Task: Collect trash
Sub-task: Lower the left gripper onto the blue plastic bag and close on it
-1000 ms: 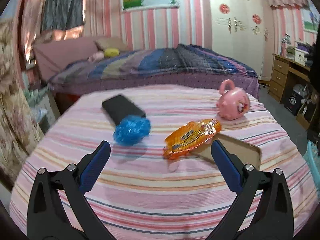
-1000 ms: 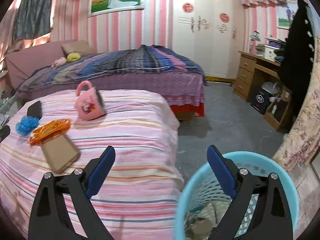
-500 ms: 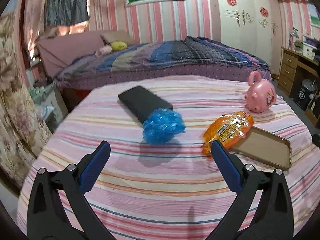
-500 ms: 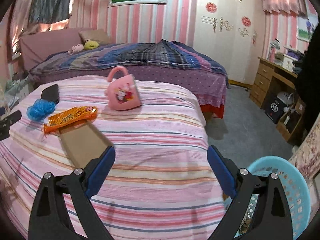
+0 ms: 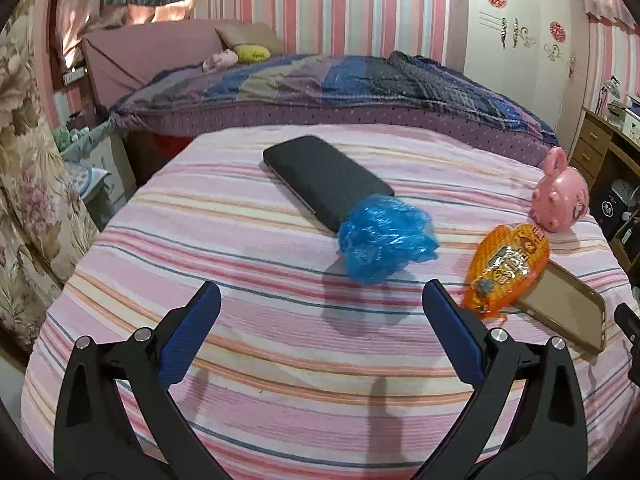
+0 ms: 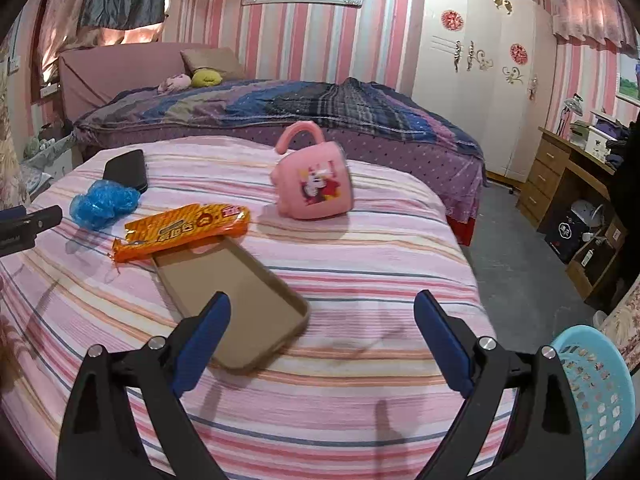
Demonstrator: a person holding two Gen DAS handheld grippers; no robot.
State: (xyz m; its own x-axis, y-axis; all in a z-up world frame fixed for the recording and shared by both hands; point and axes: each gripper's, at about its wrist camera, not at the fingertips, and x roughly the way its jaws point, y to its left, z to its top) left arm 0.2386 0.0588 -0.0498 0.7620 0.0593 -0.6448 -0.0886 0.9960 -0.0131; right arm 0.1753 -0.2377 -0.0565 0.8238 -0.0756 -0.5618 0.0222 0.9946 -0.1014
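A crumpled blue plastic bag (image 5: 384,238) lies on the pink striped bed (image 5: 280,360), just ahead of my open, empty left gripper (image 5: 320,300). An orange snack wrapper (image 5: 506,268) lies to its right. In the right wrist view the blue plastic bag (image 6: 105,204) and the orange snack wrapper (image 6: 182,230) lie at the left, and my right gripper (image 6: 322,312) is open and empty above the bed. A light blue trash basket (image 6: 596,396) stands on the floor at the lower right.
A black phone (image 5: 326,180) lies behind the bag. A tan phone case (image 6: 232,300) lies under the wrapper's end. A pink mug (image 6: 314,186) lies on its side. A second bed (image 5: 340,88) stands behind, a desk (image 6: 576,184) at the right.
My left gripper has moved closer to the blue bag and leftward. My right gripper has swung left from over the basket to over the bed. Both stay open.
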